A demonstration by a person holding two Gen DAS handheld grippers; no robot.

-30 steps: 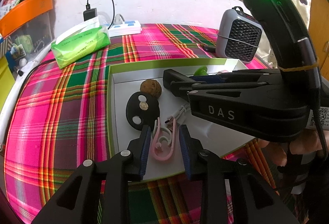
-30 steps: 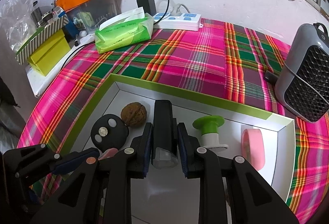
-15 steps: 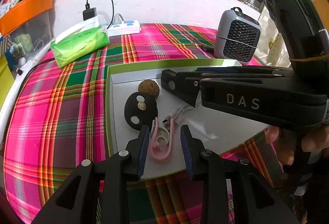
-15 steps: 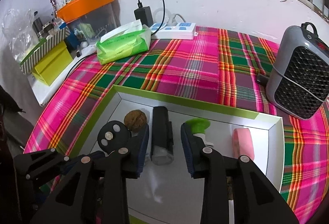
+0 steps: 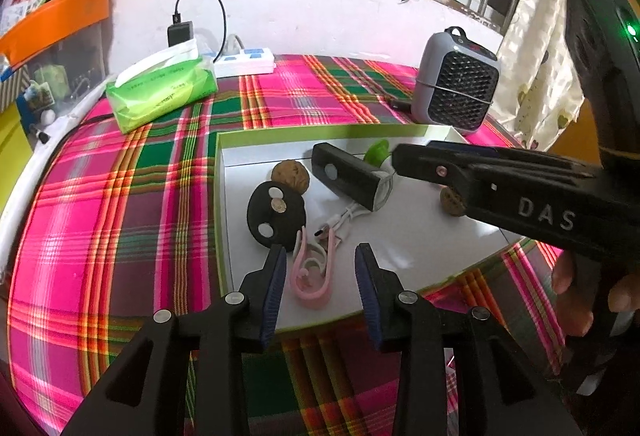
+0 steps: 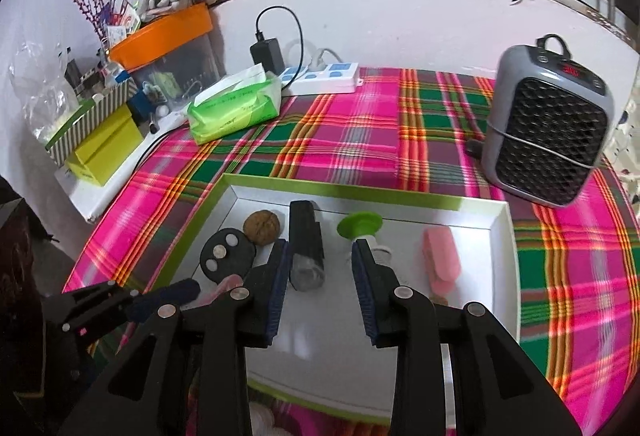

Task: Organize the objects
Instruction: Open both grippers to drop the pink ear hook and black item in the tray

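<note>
- Both hand-held grippers now stand with their jaws wide apart and grip nothing; a second ago the left gripper (image 5: 320, 278) was pinched close around the pink clip (image 5: 311, 273) and the right gripper (image 6: 318, 278) was clamped on the black flashlight (image 6: 306, 246).
- Released, the pink clip lies on the floor of the white tray (image 5: 416, 236) near its front edge, closer to the left fingertip than the right, not touching either.
- Set free as well, the black flashlight lies lengthwise in the middle of the tray, its lens end toward the front, just beside the right gripper's left fingertip.
- Against the tray's left edge sit a black disc (image 6: 227, 256) with pale round spots and, behind it, a walnut (image 6: 262, 227), near the back left corner.
- A green-topped stopper (image 6: 360, 226) stands right of the flashlight; a pink block (image 6: 442, 262) lies toward the tray's right edge.
- A white cable (image 5: 340, 218) lies between flashlight and clip in the left wrist view.
- Open tray floor shows at the front centre and front right.
- Behind the tray, the plaid tablecloth (image 6: 360, 140) lies bare up to a green tissue pack (image 6: 234, 108) and a white power strip (image 6: 324, 76) at the back edge; a grey heater (image 6: 548, 136) stands at the back right.
</note>
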